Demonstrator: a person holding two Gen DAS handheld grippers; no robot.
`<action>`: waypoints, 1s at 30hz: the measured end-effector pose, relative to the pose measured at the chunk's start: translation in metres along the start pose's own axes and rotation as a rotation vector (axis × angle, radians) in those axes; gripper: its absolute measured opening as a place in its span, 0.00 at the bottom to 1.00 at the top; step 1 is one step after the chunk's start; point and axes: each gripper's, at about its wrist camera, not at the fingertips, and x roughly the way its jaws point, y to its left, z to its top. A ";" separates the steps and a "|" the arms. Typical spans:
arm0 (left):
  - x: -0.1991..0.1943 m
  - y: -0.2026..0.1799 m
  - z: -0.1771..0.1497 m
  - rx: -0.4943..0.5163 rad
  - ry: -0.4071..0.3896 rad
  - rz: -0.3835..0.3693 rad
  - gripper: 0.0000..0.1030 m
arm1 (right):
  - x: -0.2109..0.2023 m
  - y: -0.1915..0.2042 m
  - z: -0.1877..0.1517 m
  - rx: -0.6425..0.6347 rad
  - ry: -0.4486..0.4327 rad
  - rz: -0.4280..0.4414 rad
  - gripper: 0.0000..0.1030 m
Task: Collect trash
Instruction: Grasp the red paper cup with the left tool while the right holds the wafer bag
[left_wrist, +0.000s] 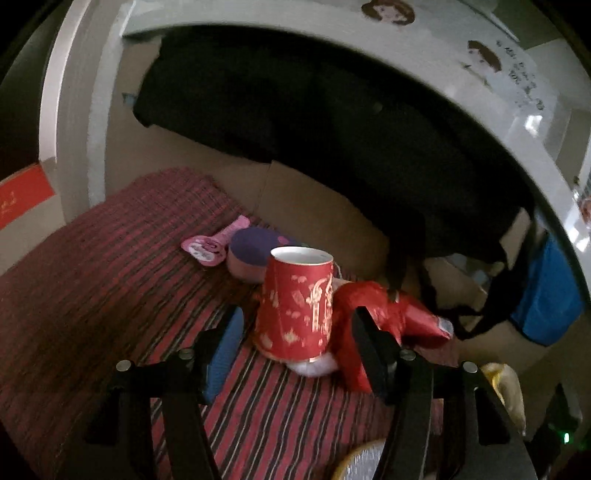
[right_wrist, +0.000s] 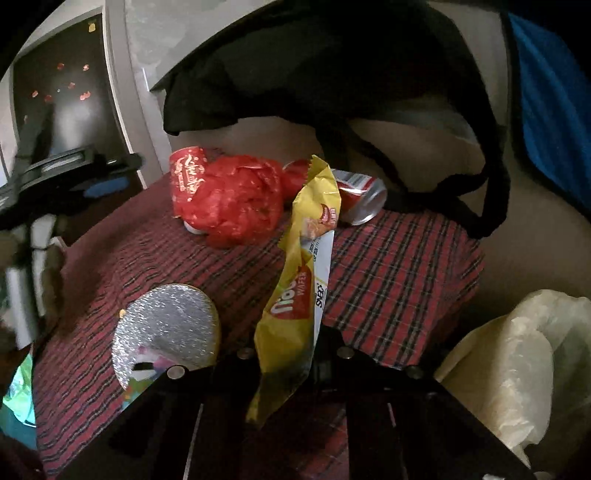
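Note:
A red paper cup with gold print stands upside down on the red plaid cloth. My left gripper is open, its fingers on either side of the cup's lower part, not touching it. A crumpled red plastic bag lies just right of the cup. In the right wrist view the cup, the red bag and a crushed red can lie at the far side of the cloth. My right gripper is shut on a yellow wafer wrapper, held upright above the cloth.
A silver foil disc lies on the cloth near my right gripper. A pink toy and a purple object lie behind the cup. A dark garment hangs over cardboard behind. A pale plastic bag sits at right.

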 end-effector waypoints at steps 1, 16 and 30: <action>0.009 0.001 0.002 -0.006 0.011 0.001 0.60 | 0.003 0.002 0.001 0.006 0.003 0.004 0.11; 0.062 -0.026 0.018 0.105 0.042 0.101 0.51 | 0.001 0.007 -0.003 0.034 -0.015 0.020 0.11; -0.041 -0.054 0.002 0.225 -0.138 0.103 0.49 | -0.033 0.020 0.014 -0.001 -0.082 -0.006 0.11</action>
